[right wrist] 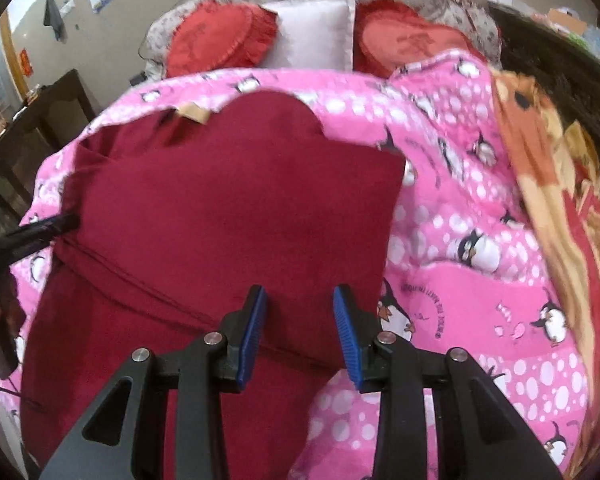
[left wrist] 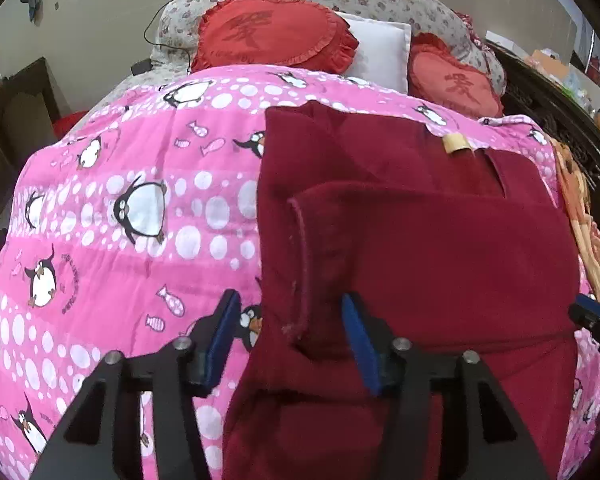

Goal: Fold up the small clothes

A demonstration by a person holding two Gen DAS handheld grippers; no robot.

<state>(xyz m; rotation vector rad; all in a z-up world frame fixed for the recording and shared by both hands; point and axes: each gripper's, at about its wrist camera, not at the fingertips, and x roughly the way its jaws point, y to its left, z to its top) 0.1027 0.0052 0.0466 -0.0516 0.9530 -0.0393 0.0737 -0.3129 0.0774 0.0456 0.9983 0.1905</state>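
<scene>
A dark red garment (left wrist: 440, 248) lies folded on the pink penguin quilt (left wrist: 120, 208), with a tan neck label (left wrist: 456, 144) at its far end. My left gripper (left wrist: 288, 312) is open at the garment's near left side. The hemmed edge of the folded layer lies loose between its blue pads (left wrist: 362, 344). In the right wrist view the same garment (right wrist: 220, 208) fills the middle. My right gripper (right wrist: 300, 300) sits at the near right corner of the folded layer, and red fabric fills the narrow gap between its pads (right wrist: 346, 332). The left gripper (right wrist: 40, 228) shows at the garment's left edge.
Two red heart cushions (left wrist: 272, 36) and a white pillow (left wrist: 384, 52) lie at the head of the bed. An orange and red blanket (right wrist: 560, 184) runs along the quilt's right side. Dark wooden furniture (right wrist: 48, 116) stands left of the bed.
</scene>
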